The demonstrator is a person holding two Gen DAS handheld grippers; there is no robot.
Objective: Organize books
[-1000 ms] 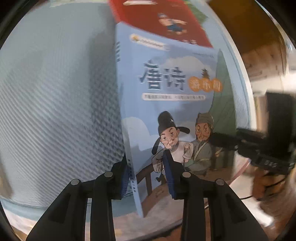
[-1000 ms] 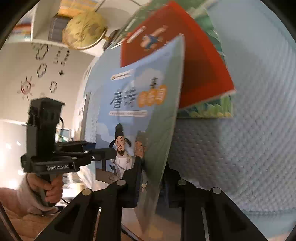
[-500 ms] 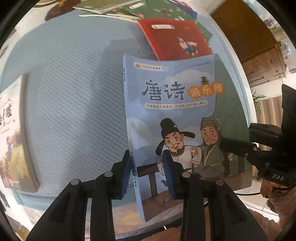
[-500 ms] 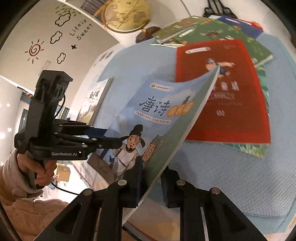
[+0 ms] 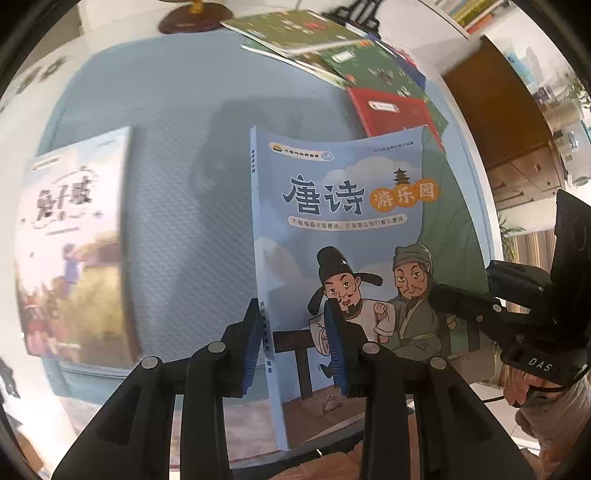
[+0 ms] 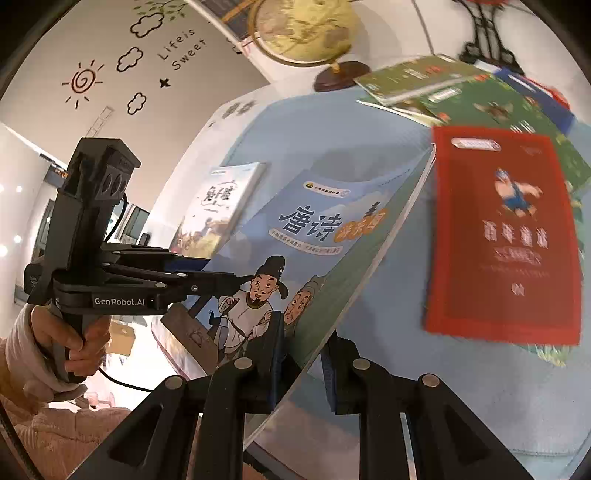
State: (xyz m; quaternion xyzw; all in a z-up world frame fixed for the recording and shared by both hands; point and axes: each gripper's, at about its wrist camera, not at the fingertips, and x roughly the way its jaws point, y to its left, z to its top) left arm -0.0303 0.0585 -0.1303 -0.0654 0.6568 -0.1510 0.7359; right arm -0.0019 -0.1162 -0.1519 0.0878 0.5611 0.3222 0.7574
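Blue textured mat [image 5: 177,122], globe [image 6: 303,29] behind, wall w/ decals, poss. stickers [image 6: 110,74]

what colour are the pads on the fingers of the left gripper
Blue ribbed pads on black fingers, clamped on the light blue book; clearest in the left wrist view.

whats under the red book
The red book lies on a green book that sticks out along its far and right edges, all on the blue mat. What lies beneath its middle is covered.

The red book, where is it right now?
The red book lies flat on the blue mat at the right of the right wrist view, beside the lifted blue book, overlapping the green books behind.
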